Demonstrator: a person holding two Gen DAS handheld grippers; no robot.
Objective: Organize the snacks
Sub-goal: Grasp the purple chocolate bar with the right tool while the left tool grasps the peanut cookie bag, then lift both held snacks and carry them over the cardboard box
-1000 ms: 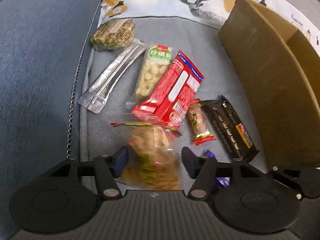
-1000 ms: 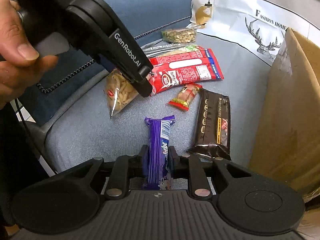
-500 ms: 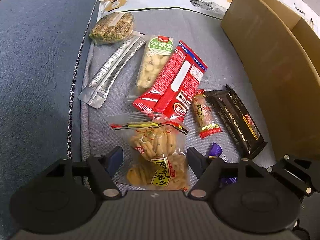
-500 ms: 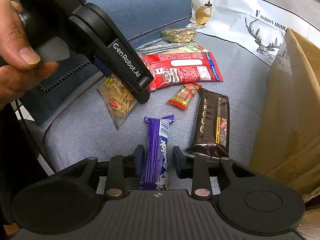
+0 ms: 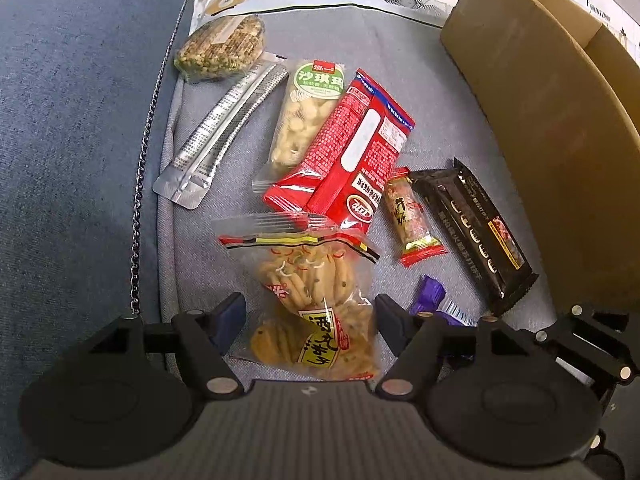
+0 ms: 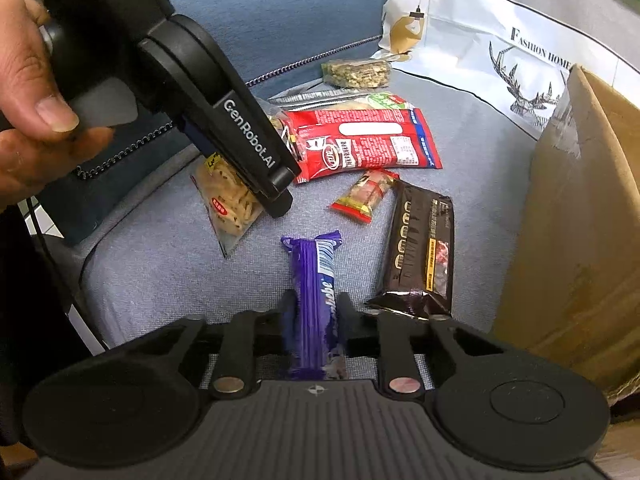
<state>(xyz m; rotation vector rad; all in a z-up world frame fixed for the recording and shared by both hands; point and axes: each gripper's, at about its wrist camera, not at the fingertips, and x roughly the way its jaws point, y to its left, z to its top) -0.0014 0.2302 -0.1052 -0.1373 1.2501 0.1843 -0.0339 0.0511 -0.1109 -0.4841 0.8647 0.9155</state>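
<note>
Several snacks lie on a grey-blue sofa seat. My left gripper is open, its fingers on either side of a clear bag of yellow crackers, which also shows in the right wrist view. My right gripper is shut on a purple bar, whose end shows in the left wrist view. Beyond lie a red packet, a small red bar and a black biscuit pack.
An open cardboard box stands at the right, its wall close to the black pack. A silver sachet, a green-label nut bag and a seed bag lie farther back. A deer-print cushion is behind.
My left gripper opened wider around the cracker bag, which settled on the seat. My right gripper loosened half a second ago and has closed again on the purple bar.
</note>
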